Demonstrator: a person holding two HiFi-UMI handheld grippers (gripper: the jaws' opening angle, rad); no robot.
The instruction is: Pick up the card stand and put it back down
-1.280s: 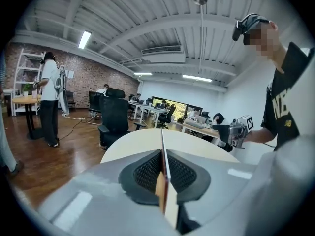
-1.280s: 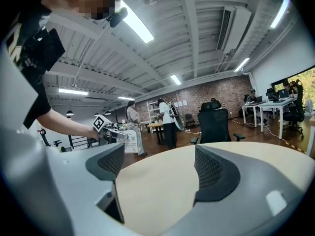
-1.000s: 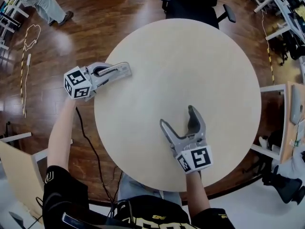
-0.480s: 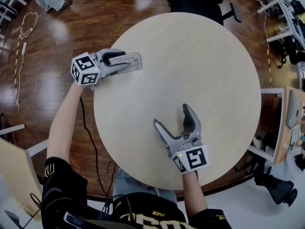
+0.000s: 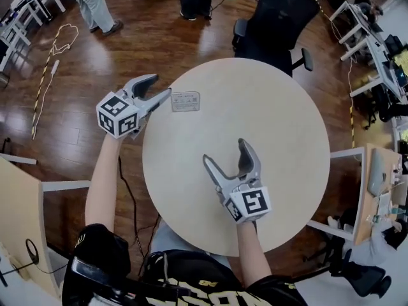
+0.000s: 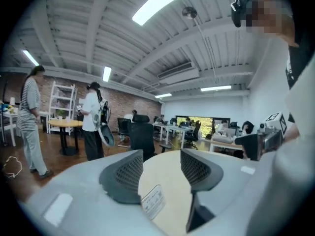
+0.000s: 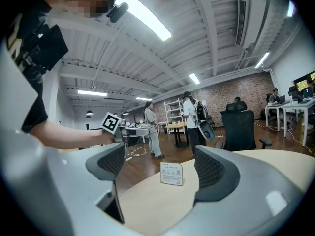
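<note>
The card stand (image 5: pixel 185 101), a small white printed card, stands free on the round beige table (image 5: pixel 280 126) near its far-left edge. My left gripper (image 5: pixel 160 86) hovers at the table's left rim, just short of the card. Its jaws have just been opening and nothing is between them. In the left gripper view the card stand (image 6: pixel 153 201) shows low ahead of the left gripper (image 6: pixel 160 170). My right gripper (image 5: pixel 225 153) is open over the table's near middle and holds nothing. In the right gripper view the card stand (image 7: pixel 172 173) is well ahead of the right gripper (image 7: pixel 157 167).
A black office chair (image 5: pixel 274 18) stands at the table's far side. People stand on the wood floor at the back (image 5: pixel 92 2). A cord (image 5: pixel 54 53) lies on the floor at left. Desks (image 5: pixel 376 37) line the right side.
The left gripper has let go of the card stand, opened its jaws, and risen back off it to the left. The card now stands alone on the table. The right gripper stays open.
</note>
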